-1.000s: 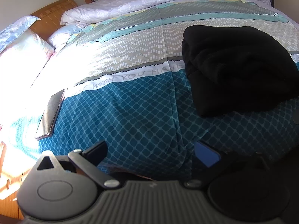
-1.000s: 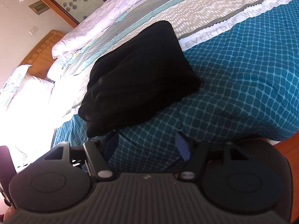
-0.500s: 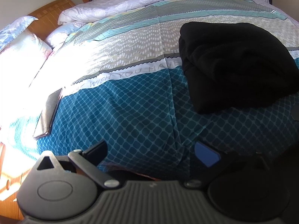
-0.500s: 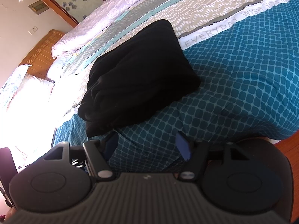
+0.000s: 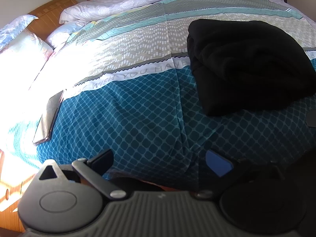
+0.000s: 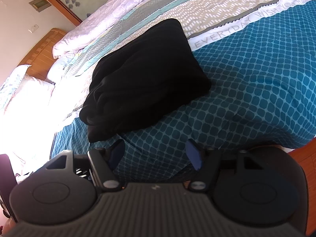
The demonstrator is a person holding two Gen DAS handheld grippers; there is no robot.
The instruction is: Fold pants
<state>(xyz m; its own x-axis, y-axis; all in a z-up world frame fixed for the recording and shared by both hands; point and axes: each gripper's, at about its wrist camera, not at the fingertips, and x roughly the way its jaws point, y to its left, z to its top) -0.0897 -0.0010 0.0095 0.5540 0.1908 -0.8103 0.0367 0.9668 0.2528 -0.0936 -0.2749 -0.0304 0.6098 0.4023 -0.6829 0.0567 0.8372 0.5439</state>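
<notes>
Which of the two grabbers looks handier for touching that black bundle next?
Right, probably: the right gripper sits just short of the black pants, while the left gripper faces bare bedspread.

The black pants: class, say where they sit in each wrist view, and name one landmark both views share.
Left wrist view: the pants lie folded at upper right, on the bedspread.
Right wrist view: the pants lie at centre, left of the middle, just beyond the claw.
Shared landmark: the white lettered band of the bedspread, which runs under the pants in both views.
</notes>
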